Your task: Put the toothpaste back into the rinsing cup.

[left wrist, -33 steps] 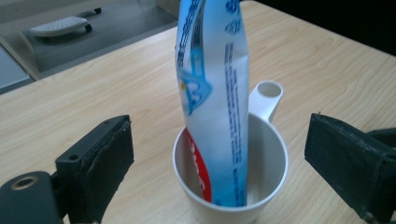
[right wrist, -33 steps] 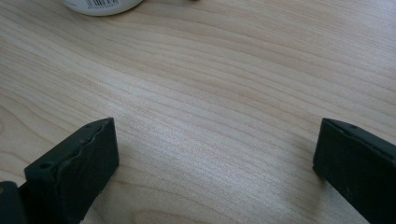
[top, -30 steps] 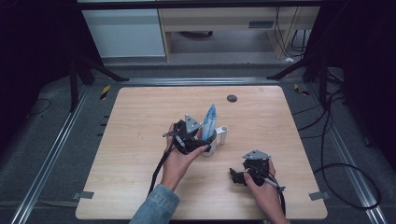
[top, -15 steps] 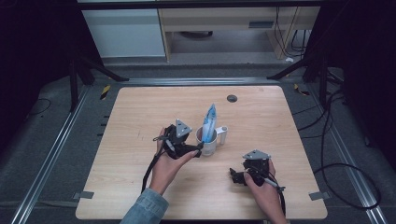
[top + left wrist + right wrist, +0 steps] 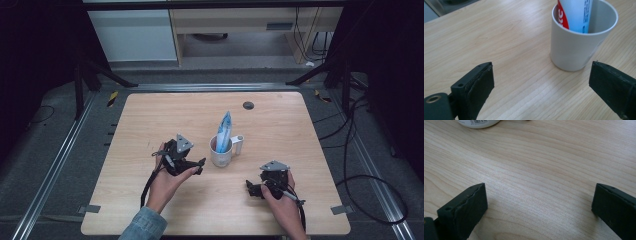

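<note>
Black jaws on both grippers are spread wide, with nothing between them. The left gripper (image 5: 199, 166) sits in the person's left hand (image 5: 167, 177) just to the left of the white mug (image 5: 221, 152), jaws pointing at it but not touching; in the left gripper view the mug (image 5: 581, 37) stands a bit beyond the gap, closer to the right-hand jaw, with bare wood between the pads. The right gripper (image 5: 252, 189) is held low by the right hand (image 5: 281, 200) near the front edge of the wooden table (image 5: 150, 115), well apart from the mug. Its own view has plain wood grain between the jaws and the mug's base (image 5: 479, 123) peeking in at the top edge.

The mug stands upright around the middle of the table, handle to the right. A toothpaste tube (image 5: 224, 132), blue and white with some red, stands in it, sticking well up past the rim and leaning a little. You can see the tube (image 5: 574, 15) resting against the inside wall in the left gripper view.
</note>
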A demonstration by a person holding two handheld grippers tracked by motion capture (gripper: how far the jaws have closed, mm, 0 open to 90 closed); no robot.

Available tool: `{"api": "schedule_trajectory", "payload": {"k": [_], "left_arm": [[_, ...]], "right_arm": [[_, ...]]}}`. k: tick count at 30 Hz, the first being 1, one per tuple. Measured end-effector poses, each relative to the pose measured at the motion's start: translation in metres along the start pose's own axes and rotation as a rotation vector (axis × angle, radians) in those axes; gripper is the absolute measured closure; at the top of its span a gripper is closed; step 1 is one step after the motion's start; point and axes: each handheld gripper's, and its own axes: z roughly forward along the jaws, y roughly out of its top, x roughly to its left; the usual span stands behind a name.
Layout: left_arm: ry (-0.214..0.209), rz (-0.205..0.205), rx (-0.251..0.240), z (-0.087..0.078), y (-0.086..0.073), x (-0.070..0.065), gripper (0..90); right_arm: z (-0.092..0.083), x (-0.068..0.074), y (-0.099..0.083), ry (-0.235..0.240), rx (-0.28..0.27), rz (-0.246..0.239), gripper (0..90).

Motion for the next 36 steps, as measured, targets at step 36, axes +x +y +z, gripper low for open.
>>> {"api": "schedule_trajectory", "payload": {"k": [36], "left_arm": [[0.052, -0.085, 0.122, 0.004, -0.059, 0.054, 4.2]], "right_arm": [[0.0, 0.0, 0.0, 0.001, 0.0, 0.001, 0.4]]}}
